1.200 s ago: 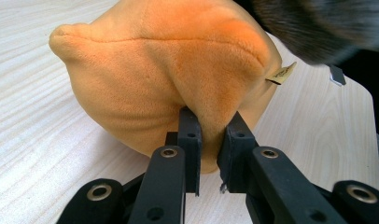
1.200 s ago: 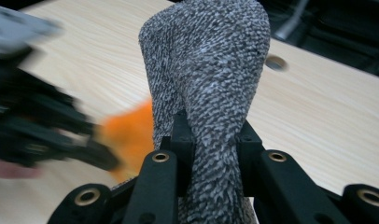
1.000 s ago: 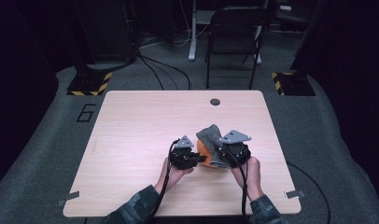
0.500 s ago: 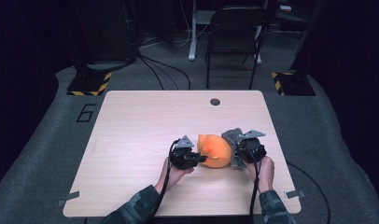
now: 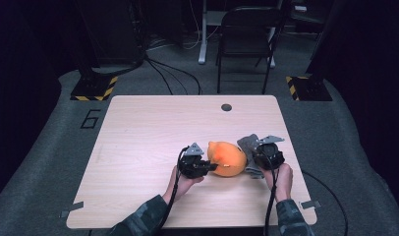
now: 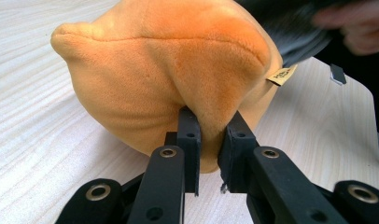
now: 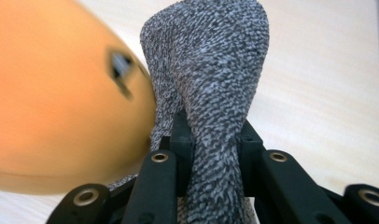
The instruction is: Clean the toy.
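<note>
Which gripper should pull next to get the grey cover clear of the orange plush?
Right, probably. The right gripper is shut on the grey knit cover at the plush's outer side, with bare table beyond. The left gripper pinches the orange plush and can anchor it.

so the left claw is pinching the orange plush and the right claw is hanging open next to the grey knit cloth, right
Not quite. The left claw does pinch the orange plush, but the right claw is not open: the right gripper view shows it shut on a fold of the grey knit cloth.
</note>
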Action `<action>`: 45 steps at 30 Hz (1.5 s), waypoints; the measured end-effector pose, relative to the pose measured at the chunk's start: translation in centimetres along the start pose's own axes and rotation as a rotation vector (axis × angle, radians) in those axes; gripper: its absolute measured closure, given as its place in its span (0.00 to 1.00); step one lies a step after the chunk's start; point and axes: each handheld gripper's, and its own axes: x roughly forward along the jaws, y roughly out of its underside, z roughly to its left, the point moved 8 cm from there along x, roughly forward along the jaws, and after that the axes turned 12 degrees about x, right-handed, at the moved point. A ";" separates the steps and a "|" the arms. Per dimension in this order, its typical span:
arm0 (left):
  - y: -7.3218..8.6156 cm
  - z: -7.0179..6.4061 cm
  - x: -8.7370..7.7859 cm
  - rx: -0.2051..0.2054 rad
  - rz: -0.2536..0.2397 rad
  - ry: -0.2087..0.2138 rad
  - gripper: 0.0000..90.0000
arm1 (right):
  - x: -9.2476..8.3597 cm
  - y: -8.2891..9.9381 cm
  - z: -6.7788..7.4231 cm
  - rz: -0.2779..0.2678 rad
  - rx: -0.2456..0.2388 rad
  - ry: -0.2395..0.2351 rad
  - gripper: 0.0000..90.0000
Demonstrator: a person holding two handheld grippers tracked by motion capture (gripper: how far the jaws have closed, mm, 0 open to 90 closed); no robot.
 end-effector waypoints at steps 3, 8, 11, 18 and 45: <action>0.0 0.0 0.0 0.000 0.000 -0.001 0.89 | -2.4 -1.7 1.3 -0.089 -0.027 -0.039 0.83; 0.0 0.0 0.0 0.001 0.001 -0.001 0.88 | -3.8 -2.4 3.6 -0.134 -0.067 -0.085 0.83; 0.1 0.0 0.0 0.003 0.005 -0.001 0.88 | -2.2 -1.4 5.0 -0.088 -0.125 -0.074 0.84; 0.2 0.1 0.1 0.023 0.016 -0.001 0.82 | -0.9 -0.7 4.7 -0.067 -0.112 -0.069 0.84; 1.6 0.4 0.6 0.285 0.113 -0.104 0.34 | -0.3 -0.6 4.5 -0.053 -0.099 -0.067 0.84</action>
